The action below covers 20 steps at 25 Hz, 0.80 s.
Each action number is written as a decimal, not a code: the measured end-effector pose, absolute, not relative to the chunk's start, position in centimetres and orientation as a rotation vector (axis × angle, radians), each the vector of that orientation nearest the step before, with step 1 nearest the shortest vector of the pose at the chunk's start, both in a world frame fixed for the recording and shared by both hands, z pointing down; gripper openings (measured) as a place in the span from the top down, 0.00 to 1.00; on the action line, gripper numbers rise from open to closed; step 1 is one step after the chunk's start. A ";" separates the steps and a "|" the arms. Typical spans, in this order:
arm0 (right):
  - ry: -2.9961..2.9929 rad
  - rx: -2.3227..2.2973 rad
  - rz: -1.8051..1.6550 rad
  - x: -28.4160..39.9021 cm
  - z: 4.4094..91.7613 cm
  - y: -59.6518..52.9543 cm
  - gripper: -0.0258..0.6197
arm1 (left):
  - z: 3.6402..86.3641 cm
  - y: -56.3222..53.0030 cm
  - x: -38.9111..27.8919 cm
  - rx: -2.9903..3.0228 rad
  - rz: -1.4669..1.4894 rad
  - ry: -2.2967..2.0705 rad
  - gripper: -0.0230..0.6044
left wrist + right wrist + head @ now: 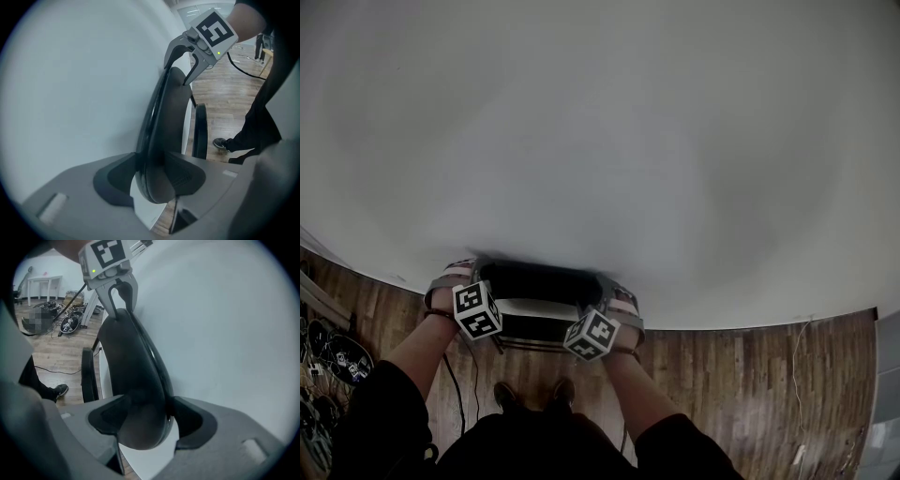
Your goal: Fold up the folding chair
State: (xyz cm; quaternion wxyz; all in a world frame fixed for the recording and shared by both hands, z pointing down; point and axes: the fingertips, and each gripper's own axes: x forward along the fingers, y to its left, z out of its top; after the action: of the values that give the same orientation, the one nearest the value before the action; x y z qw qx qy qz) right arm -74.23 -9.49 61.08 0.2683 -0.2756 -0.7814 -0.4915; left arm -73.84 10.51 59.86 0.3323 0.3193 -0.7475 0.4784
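A plain white wall [600, 141] rises over brown wooden plank flooring [741, 375]. The black padded metal-framed folding chair [539, 281] stands against that wall, by the person's feet. The left gripper [154, 180] and the right gripper [145, 420] each have their jaws clamped on an end of its top edge.

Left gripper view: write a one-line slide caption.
Left gripper clamps one end of the chair's black backrest beside the white wall; right gripper grips the far end.
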 end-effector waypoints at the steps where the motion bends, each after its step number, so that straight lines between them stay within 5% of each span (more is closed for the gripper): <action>1: -2.109 -0.738 -1.327 -74.3 61.1 -9.5 0.49 | 59.9 10.6 -74.0 0.829 1.252 -1.953 0.65; 20: -2.108 -0.704 -1.317 -75.1 61.2 -9.3 0.49 | 60.0 10.8 -75.0 0.743 1.265 -1.979 0.64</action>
State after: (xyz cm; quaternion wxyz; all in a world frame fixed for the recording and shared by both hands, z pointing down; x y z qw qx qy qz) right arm -75.08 -9.30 61.24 0.2755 -0.2619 -0.7844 -0.4901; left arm -74.95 10.82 60.03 0.3327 0.2843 -0.7575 0.4844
